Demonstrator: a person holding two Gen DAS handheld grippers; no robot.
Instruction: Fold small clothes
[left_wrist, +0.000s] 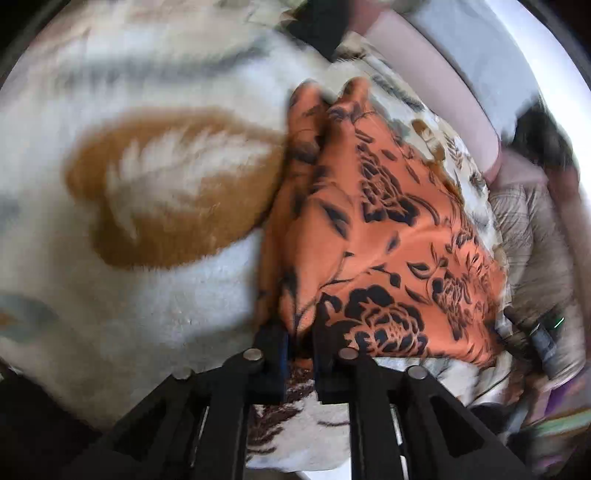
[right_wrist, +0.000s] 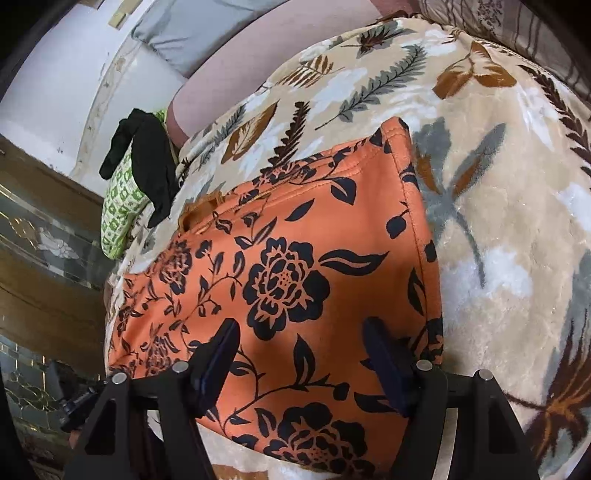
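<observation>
An orange garment (left_wrist: 388, 236) with a black flower print lies on a cream blanket (left_wrist: 155, 280) with leaf patterns. My left gripper (left_wrist: 300, 347) is shut on the garment's near edge, and a fold of cloth rises between the fingers. The left wrist view is blurred by motion. In the right wrist view the same garment (right_wrist: 295, 280) lies flat and partly folded on the blanket (right_wrist: 509, 236). My right gripper (right_wrist: 301, 354) is open just above the garment's near part, one finger on each side of a printed leaf, holding nothing.
A black cloth (right_wrist: 147, 166) lies over a green-and-white patterned item (right_wrist: 118, 206) at the blanket's far left. Pink and grey pillows (right_wrist: 229, 62) sit behind. A wooden and glass cabinet (right_wrist: 44, 236) stands to the left. A checked fabric (left_wrist: 524, 229) lies at the right.
</observation>
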